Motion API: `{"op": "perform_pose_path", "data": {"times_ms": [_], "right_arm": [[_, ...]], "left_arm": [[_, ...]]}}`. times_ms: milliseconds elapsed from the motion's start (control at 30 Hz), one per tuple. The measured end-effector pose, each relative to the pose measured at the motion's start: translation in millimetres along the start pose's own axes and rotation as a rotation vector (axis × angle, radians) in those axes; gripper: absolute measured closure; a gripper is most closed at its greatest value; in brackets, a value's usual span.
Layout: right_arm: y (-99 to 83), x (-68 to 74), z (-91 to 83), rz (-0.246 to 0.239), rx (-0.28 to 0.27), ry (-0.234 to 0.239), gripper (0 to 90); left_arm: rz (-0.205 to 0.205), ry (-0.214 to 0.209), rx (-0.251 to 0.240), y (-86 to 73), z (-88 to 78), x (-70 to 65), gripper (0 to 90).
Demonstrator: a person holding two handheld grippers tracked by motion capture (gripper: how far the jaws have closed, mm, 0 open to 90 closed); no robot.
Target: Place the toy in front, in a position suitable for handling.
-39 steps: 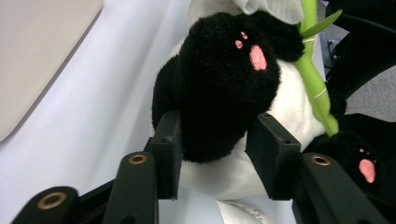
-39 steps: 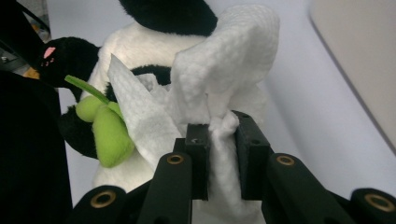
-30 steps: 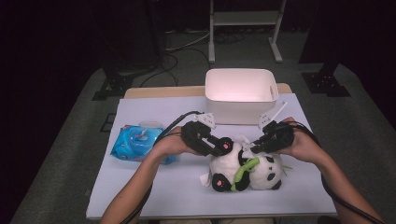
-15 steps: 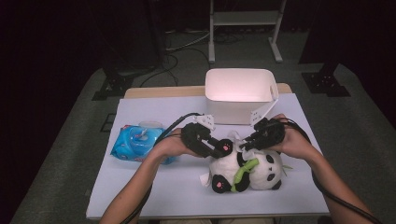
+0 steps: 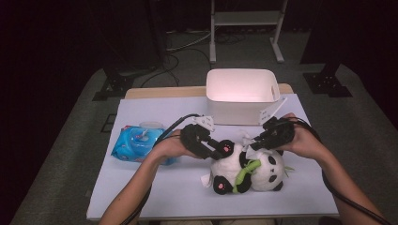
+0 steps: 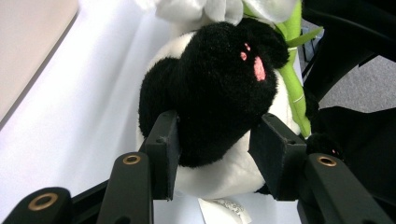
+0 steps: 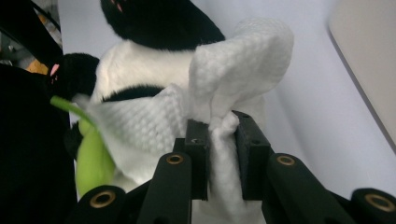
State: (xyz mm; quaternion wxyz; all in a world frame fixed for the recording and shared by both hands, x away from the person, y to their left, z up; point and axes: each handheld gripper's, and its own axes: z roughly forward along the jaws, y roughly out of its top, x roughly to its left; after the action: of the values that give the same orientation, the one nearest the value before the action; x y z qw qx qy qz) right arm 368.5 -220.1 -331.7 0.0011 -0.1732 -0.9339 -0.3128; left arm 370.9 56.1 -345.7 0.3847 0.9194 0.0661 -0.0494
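A black and white panda plush (image 5: 248, 169) with a green bamboo stalk (image 5: 245, 172) lies on the white table cover. My left gripper (image 5: 219, 151) is shut on the panda's black paw (image 6: 219, 88), whose sole has pink pads. My right gripper (image 5: 252, 142) is shut on a bunched white wipe (image 7: 219, 112) held against the panda's white body (image 7: 144, 65). In the right gripper view the wipe fans out over the plush above the jaws.
A white plastic bin (image 5: 240, 93) stands just behind the grippers at the back of the table. A blue wet-wipe pack (image 5: 136, 143) lies to the left of my left hand. The table's front edge (image 5: 211, 216) runs below the plush.
The right gripper with the wipe has shifted slightly left, onto the panda. The left gripper keeps its hold on the paw in the same place.
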Motion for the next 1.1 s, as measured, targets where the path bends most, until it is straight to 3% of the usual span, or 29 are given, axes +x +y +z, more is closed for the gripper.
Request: {"op": "perform_pose_path", "data": {"times_ms": [267,567,1100], "right_arm": [[-25.9,-5.4,-20.3,0.055,-0.054,-0.017,76.7],[-45.3,-5.9,-32.0,0.094,-0.057,-0.026,76.2],[-43.1,10.6,-14.1,0.071,-0.095,0.015,77.4]], "left_arm": [[0.003,-0.002,0.017,3.6,1.1,-0.7,53.1],[0.003,-0.012,0.019,3.8,-0.4,0.0,52.8],[0.038,-0.043,0.028,16.3,-6.2,-6.6,47.4]]}}
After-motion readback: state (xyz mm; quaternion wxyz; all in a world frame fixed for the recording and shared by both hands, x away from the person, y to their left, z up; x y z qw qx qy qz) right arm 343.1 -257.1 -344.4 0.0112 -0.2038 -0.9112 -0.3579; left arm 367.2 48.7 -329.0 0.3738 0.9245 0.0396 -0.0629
